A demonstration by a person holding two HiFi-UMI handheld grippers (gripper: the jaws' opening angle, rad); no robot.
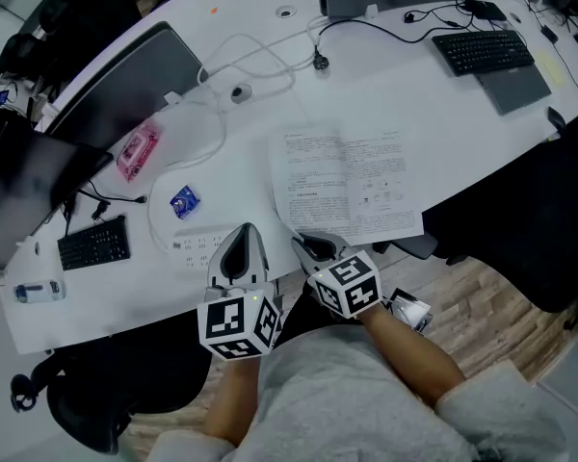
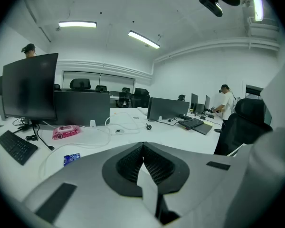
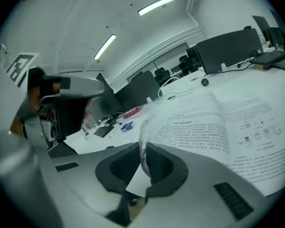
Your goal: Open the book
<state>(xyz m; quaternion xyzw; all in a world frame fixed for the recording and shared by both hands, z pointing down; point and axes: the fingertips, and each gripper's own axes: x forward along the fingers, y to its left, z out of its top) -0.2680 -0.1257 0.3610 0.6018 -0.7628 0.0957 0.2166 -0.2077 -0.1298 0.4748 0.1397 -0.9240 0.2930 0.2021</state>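
Both forearms (image 1: 405, 345) reached forward, tipped a bit downward at the near edge of the white counter (image 1: 395, 94). The right tool (image 1: 306, 242) was clamped on the near-left page corner of the open white printed book (image 1: 347, 183) lying there. The left tool (image 1: 244, 231) sat closed and empty just beside it.

The book (image 1: 347, 186) is laid open and flat on the white table (image 1: 395, 85), close to its near edge. Two white pages of dense print with small diagrams are shown. At the near left corner, a leaf is raised on edge, pinched in the right gripper (image 1: 310, 244).
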